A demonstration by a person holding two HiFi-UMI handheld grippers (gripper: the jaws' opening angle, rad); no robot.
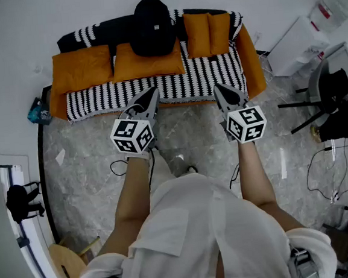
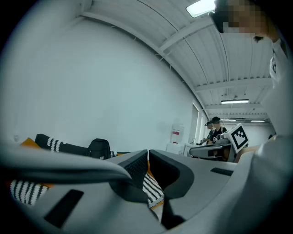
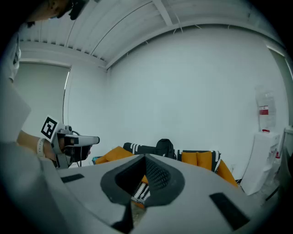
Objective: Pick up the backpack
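- A black backpack [image 1: 153,27] stands at the top centre of the head view, on a black-and-white striped sofa [image 1: 157,85], against its backrest, with orange cushions [image 1: 82,68] on either side.
- The left gripper [image 1: 153,92], just left of centre, points at the sofa's front edge; its jaws are pressed together with nothing between them.
- The right gripper [image 1: 218,89], just right of centre, is likewise closed tight on nothing.
- Both grippers hang over a grey marble floor [image 1: 186,134], well apart from the backpack.
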